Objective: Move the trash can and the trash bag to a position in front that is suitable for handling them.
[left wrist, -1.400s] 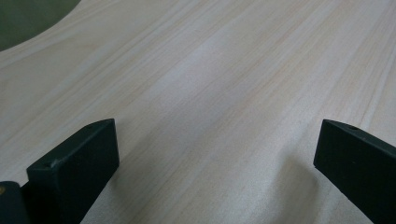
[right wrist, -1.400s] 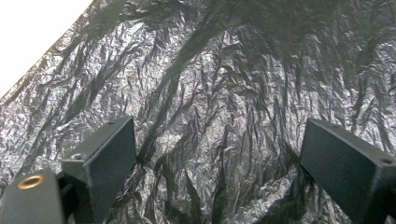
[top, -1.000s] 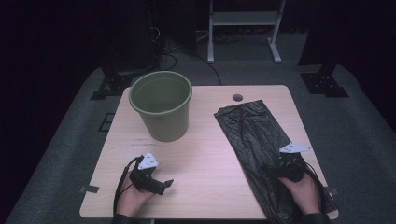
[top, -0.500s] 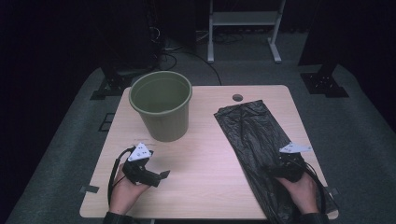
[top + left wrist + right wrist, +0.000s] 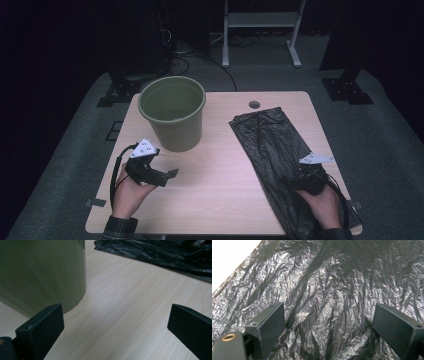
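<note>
An olive green bucket (image 5: 172, 117) stands upright on the left half of the wooden table (image 5: 220, 175). A crumpled black plastic bag (image 5: 272, 145) lies flat along the right half. My left gripper (image 5: 172, 174) hovers above the table just in front of the bucket, pointing right, open with nothing between its jaws. In the left gripper view the bucket wall (image 5: 42, 272) rises at the left and the bag (image 5: 160, 255) lies at the far top. My right gripper (image 5: 292, 184) rests low over the near end of the bag, open; the bag (image 5: 329, 295) spreads under its jaws, which do not pinch it.
A round cable hole (image 5: 254, 104) sits in the table near the far edge. Beyond the table are a white metal frame (image 5: 260, 30), black stand feet (image 5: 117, 92) and cables on a grey floor. Bare wood lies between the bucket and the bag.
My left gripper has risen off the table and moved toward the bucket. The right gripper, the bucket and the bag have stayed where they were.
</note>
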